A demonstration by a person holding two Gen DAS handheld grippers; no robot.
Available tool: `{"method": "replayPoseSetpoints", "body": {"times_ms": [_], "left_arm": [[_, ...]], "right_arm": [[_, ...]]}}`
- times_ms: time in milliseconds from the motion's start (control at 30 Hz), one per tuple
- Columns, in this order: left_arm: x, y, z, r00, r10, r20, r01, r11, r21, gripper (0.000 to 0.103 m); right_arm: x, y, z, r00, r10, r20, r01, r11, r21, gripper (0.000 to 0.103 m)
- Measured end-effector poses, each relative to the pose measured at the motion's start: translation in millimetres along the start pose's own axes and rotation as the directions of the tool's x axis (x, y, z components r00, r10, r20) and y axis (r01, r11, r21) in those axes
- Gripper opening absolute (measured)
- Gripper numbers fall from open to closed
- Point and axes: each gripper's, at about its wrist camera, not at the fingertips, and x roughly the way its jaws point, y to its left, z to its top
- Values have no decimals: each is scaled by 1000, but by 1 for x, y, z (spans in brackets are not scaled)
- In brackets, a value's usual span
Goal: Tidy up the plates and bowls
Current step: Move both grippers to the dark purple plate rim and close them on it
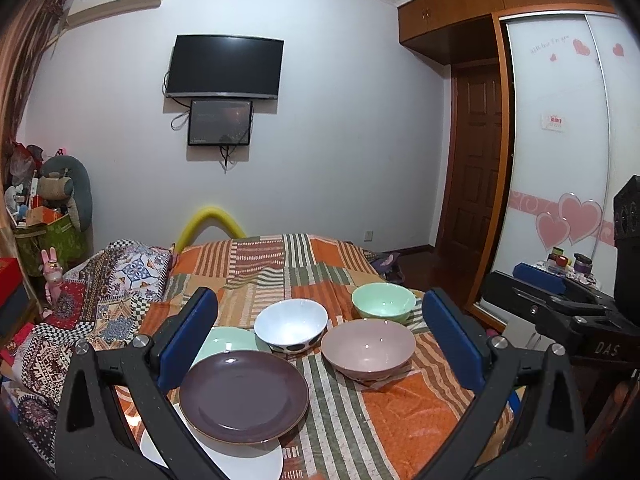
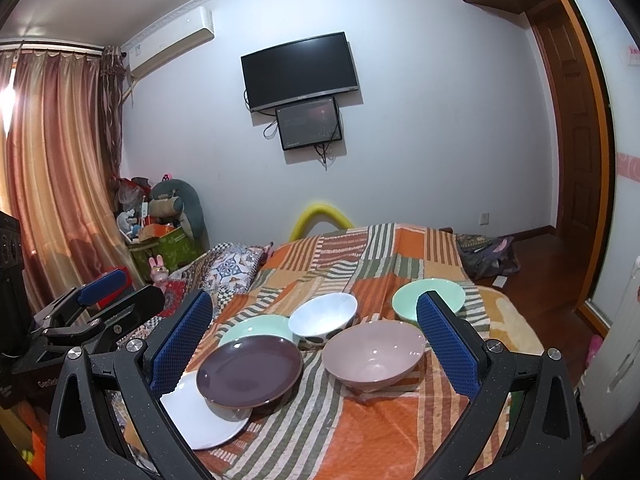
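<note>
three plates near left on the striped bedspread: purple plate overlapping a white plate, with a mint plate just behind. three bowls further right: pink bowl nearest, white spotted bowl behind it to the left, mint bowl far right. left gripper spread wide, holding nothing, raised near the dishes. right gripper likewise wide apart and empty. black television on the far wall.
</note>
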Motion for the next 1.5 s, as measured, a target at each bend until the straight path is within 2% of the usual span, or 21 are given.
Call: {"method": "replayPoseSetpoints", "body": {"times_ms": [100,233,333,467,567,700,867,900,1033,1233,1400,1500], "left_arm": [[6,5,-3,1000,2,-21,-2,1000,2,103],[13,17,-10,998,45,-36,-44,999,16,103],[22,31,-16,996,77,-55,-76,997,15,102],[38,56,-26,987,123,-105,-123,992,6,92],[53,79,-34,979,132,-157,-138,990,-29,87],[76,110,-48,962,146,-231,-168,983,-78,82],[104,141,-68,933,182,-309,-217,973,-81,79],[110,148,-74,927,181,-330,-221,972,-86,75],[132,165,-96,896,175,-409,-234,967,-97,62],[153,178,-123,856,155,-493,-232,968,-98,58],[162,191,-136,844,131,-520,-225,967,-121,56],[166,200,-143,836,126,-533,-232,963,-137,47]], "right_arm": [[10,0,-4,1000,1,-29,-1,1000,13,102],[23,-3,-12,998,10,-68,-8,1000,27,102],[34,-2,-18,994,18,-106,-14,999,38,97],[55,-2,-29,985,32,-172,-26,999,40,89],[71,0,-37,974,45,-223,-36,999,40,84],[91,2,-45,956,60,-286,-48,998,51,76],[120,4,-58,925,84,-372,-64,996,67,65],[125,5,-62,918,85,-388,-64,996,68,63],[142,5,-70,894,94,-439,-67,995,78,60],[165,10,-82,862,94,-498,-66,995,74,56],[186,14,-95,829,97,-550,-69,995,71,48],[195,15,-103,810,91,-579,-60,996,71,44]]}}
